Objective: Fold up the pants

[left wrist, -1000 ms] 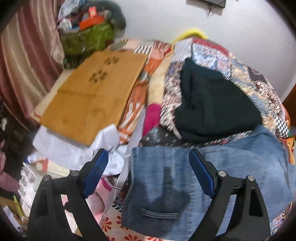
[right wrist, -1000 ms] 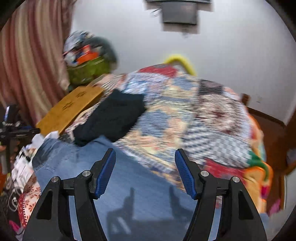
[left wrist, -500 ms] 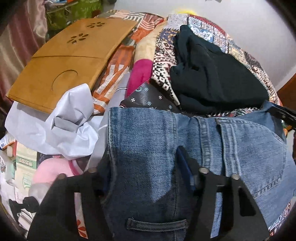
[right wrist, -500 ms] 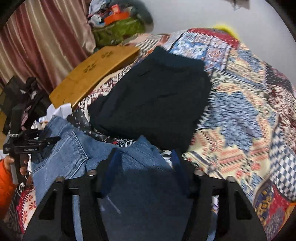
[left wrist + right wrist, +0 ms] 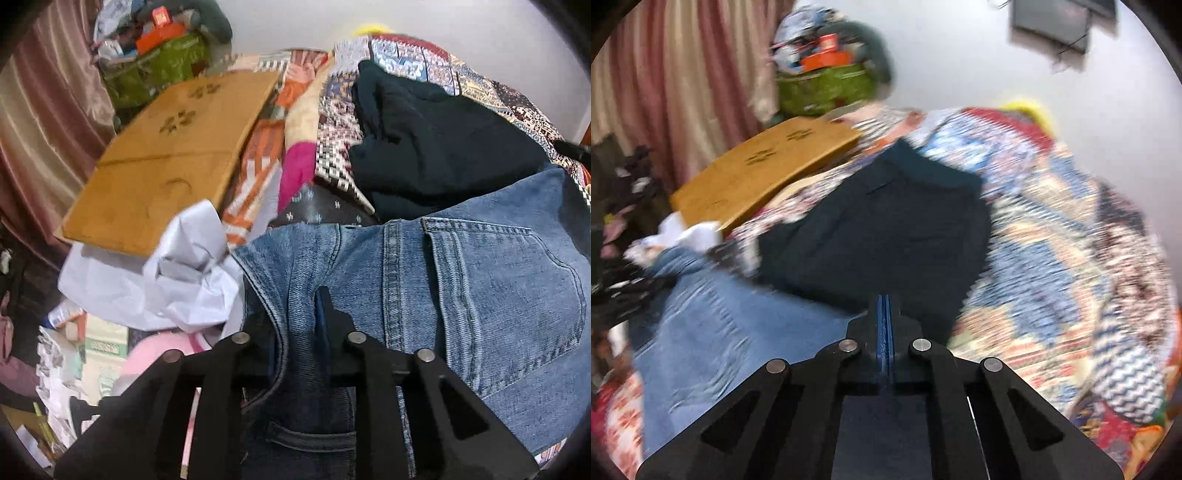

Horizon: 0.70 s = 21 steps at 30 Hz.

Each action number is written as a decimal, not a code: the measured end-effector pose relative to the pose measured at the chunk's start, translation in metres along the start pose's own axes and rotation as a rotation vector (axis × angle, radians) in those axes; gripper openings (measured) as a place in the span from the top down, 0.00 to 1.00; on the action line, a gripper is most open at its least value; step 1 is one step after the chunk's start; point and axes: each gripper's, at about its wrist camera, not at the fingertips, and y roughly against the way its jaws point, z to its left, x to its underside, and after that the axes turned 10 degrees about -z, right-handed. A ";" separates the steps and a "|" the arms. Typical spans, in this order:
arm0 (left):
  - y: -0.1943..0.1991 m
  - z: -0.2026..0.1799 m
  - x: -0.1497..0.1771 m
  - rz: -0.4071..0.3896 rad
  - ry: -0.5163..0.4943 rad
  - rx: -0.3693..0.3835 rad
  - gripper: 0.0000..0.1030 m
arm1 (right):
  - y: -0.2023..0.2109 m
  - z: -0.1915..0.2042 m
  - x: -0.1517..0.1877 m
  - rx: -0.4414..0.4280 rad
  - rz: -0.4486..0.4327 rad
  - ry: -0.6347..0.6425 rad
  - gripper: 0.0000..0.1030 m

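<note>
Left wrist view shows the left gripper (image 5: 295, 317) closing on a fold of the jeans (image 5: 461, 295), denim bunched between its narrowing jaws, the back pocket lying just to their right. Right wrist view, blurred, shows the right gripper (image 5: 885, 321) fully closed, seemingly pinching the jeans' edge beside dark folded clothes (image 5: 886, 229); no writing is readable
</note>
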 end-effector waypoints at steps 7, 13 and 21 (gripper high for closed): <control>0.050 0.026 -0.007 -0.054 0.121 0.049 0.41 | 0.042 -0.032 -0.009 -0.015 0.015 -0.131 0.86; 0.078 0.037 0.019 -0.016 0.218 0.132 0.24 | 0.101 -0.041 0.020 0.003 -0.020 -0.138 0.55; 0.080 0.024 0.065 0.083 0.345 0.230 0.22 | 0.145 -0.042 0.100 0.046 0.062 -0.230 0.52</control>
